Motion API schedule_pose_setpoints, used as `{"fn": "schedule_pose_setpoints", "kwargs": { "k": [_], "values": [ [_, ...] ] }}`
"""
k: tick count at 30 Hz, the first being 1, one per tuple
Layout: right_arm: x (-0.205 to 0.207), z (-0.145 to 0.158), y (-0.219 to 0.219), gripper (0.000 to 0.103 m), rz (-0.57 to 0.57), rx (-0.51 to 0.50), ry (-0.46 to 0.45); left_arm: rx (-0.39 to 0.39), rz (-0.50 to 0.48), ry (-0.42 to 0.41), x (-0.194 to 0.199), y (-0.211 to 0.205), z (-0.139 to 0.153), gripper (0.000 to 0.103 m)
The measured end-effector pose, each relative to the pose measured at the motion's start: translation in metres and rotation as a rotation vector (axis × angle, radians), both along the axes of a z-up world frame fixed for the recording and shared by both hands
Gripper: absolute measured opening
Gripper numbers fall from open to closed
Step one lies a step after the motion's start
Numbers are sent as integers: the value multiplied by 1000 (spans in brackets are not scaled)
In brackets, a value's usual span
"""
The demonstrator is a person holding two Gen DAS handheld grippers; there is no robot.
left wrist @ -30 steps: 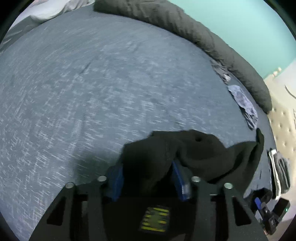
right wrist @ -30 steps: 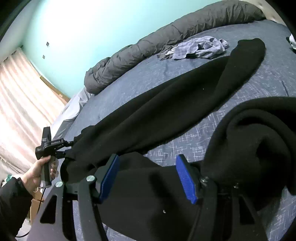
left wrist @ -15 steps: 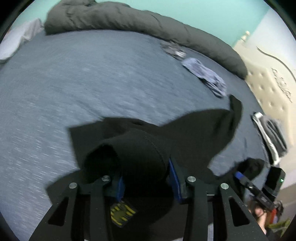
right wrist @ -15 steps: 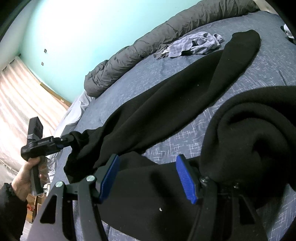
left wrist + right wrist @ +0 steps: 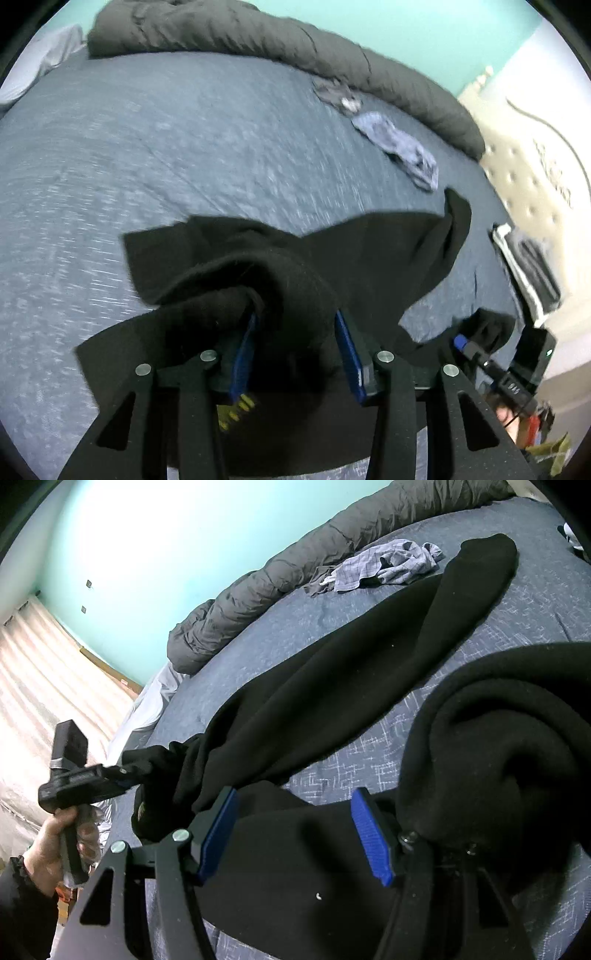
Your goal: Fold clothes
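**Sleeve end swung in over the black garment**

My left gripper [image 5: 295,347] grips a bunched fold of the black garment [image 5: 332,686], its jaws easing open a little around the cloth. A second ago that end hung out over bare bedspread [image 5: 147,147]; now it sits above the garment's body near the bed's front edge. My right gripper [image 5: 295,834] stands half open over the cloth, pads touching nothing. I judge the fold nearly ready to lay down.
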State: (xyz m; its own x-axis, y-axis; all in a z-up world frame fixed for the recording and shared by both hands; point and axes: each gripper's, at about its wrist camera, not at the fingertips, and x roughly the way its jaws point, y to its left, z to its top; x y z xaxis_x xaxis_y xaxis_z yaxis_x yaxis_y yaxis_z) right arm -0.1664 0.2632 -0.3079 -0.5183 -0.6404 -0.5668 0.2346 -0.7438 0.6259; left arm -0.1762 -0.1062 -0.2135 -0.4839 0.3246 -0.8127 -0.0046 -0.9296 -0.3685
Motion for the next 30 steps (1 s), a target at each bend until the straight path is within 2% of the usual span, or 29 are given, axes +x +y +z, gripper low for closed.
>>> {"fn": "schedule_pose_setpoints", "kwargs": {
  "k": [4,9,10,12,16,21,25,30],
  "values": [
    [0,-2,1,64,-6,-5,-9,12,34,1,6,-21,8,46],
    [0,-5,2,64,-10,-11,-22,46,88,40,14,-48,23,46],
    [1,-5,3,64,-11,-13,-21,42,109,58,15,-58,28,47],
    [1,-5,4,64,-14,-15,-22,17,160,89,16,-76,36,54],
    [1,-7,4,64,-15,-13,-28,-46,206,34,4,-100,21,54],
    [0,-8,3,64,-15,-8,-29,-132,138,-20,-8,-92,-8,54],
    [-2,-8,4,64,-17,-12,-33,-137,77,-15,-1,-81,-17,54],
    [-2,-9,6,64,-29,-19,-34,-183,16,-16,5,-68,-22,54]
  ]
}}
